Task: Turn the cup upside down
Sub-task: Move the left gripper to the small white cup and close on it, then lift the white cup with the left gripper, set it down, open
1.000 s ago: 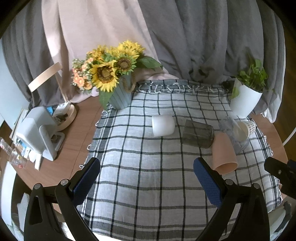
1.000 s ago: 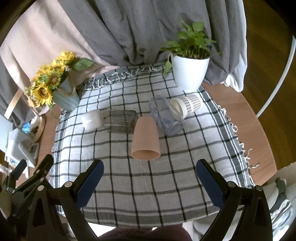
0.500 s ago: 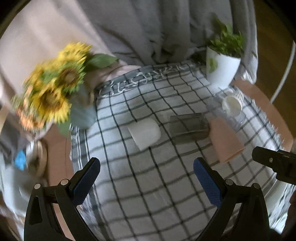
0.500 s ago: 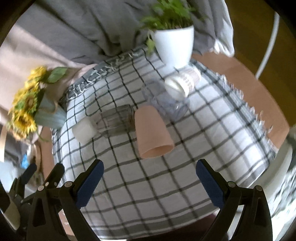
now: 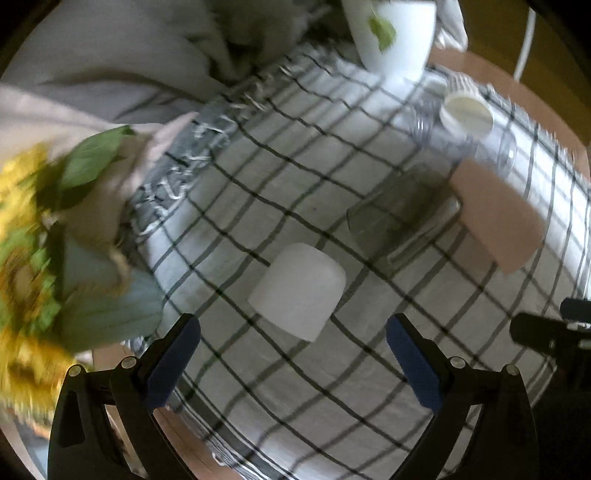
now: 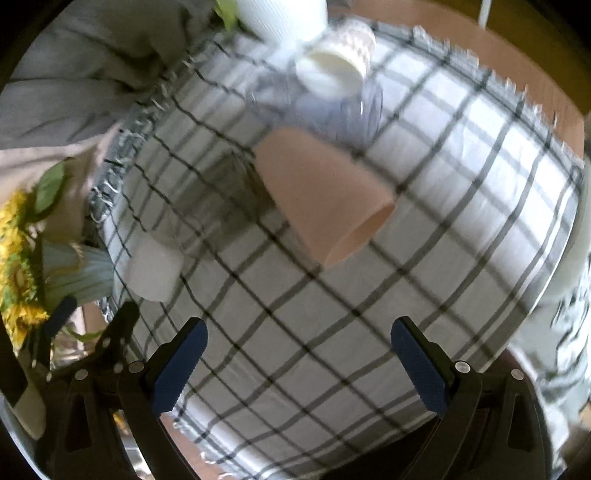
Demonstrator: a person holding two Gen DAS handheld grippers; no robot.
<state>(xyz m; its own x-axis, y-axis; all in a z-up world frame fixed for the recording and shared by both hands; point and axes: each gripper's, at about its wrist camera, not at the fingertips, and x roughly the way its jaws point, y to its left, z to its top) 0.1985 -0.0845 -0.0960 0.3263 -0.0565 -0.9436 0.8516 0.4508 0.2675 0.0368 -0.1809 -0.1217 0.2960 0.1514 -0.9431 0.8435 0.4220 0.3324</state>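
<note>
At twelve o'clock from my left tool, spread wide and holding nothing, the white cup lies sideways on the checked cloth. Toward eleven o'clock of my right tool, likewise wide apart, lies the pink cup.

Our round wooden table under a checked cloth

Taking the pink cup on its side as our landmark, we see a smoky glass just left of it, a white cup further left, a clear tumbler and paper cup behind, and a white planter beyond those.
</note>
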